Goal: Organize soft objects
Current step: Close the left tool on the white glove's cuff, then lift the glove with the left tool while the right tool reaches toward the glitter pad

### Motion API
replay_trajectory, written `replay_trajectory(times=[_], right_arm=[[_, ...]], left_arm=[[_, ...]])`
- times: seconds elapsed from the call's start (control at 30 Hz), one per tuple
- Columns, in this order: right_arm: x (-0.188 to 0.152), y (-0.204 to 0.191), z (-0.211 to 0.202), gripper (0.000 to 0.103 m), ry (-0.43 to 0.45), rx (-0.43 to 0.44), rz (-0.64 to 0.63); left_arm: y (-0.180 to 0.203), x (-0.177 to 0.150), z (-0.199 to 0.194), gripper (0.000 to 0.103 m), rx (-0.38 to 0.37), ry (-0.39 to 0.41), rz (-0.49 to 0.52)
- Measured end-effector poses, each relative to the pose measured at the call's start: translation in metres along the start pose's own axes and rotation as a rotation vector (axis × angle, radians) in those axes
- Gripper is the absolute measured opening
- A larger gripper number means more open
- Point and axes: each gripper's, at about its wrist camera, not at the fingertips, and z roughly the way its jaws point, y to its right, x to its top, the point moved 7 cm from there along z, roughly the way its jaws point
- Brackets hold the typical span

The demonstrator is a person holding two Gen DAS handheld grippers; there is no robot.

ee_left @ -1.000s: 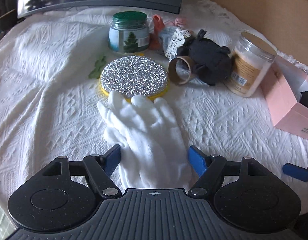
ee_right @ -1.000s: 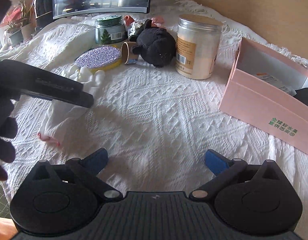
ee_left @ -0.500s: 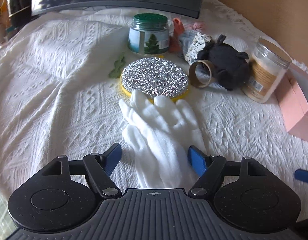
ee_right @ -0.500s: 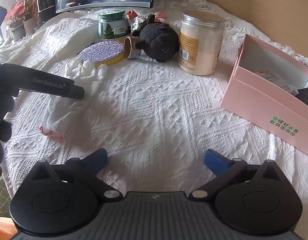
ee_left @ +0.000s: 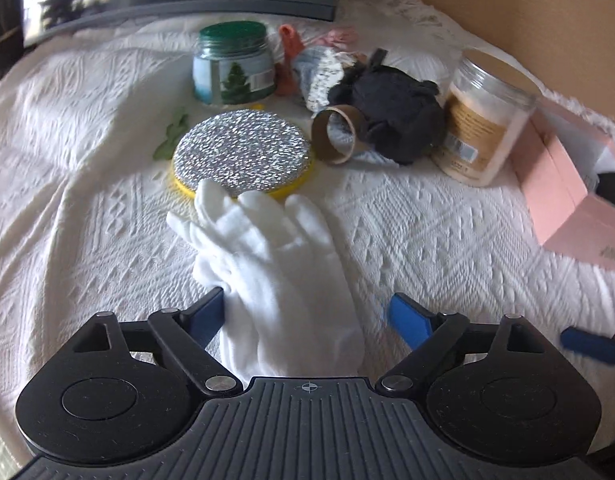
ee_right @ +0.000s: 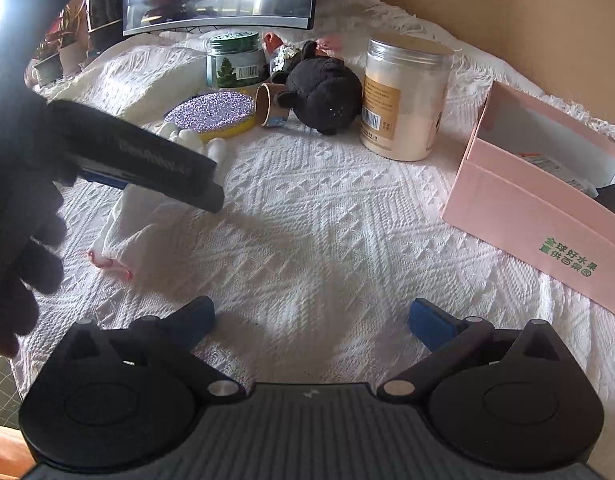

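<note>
Gloves (ee_left: 283, 280), white and stacked, lie on the bedspread (ee_left: 67, 184) between the left gripper's (ee_left: 311, 314) opening jaws, fingertips touching a glittery sponge (ee_left: 243, 156). Right gripper (ee_right: 313, 318) gapes wide, gripping nothing, over bare cloth.

Green Chinese characters, printed upside down, are seen on the near side of the pink box (ee_right: 547, 216) at right. Barcodes on both jars cannot be read.
</note>
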Motion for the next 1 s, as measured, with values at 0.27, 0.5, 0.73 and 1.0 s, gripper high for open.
replay_trajectory(times=[0.27,0.5,0.73,1.0], right_arm=[[-0.001,0.001,-0.002,0.103,-0.003,0.011,-0.01],[0.006,0.0,0.004,0.103,-0.032,0.003,-0.009],[0.021,0.0,0.012,0.103,-0.055,-0.032,-0.003],[0.083,-0.042,0.022,0.103,-0.008,0.021,-0.082]], left_arm=[[-0.009,0.002,-0.007,0.046,0.046,0.056,-0.001],[-0.031,0.006,-0.009,0.019,-0.062,0.059,-0.086],[-0.067,0.012,-0.022,0.017,-0.081,0.097,-0.156],[-0.146,0.023,-0.041,0.017,-0.022,0.147,-0.251]])
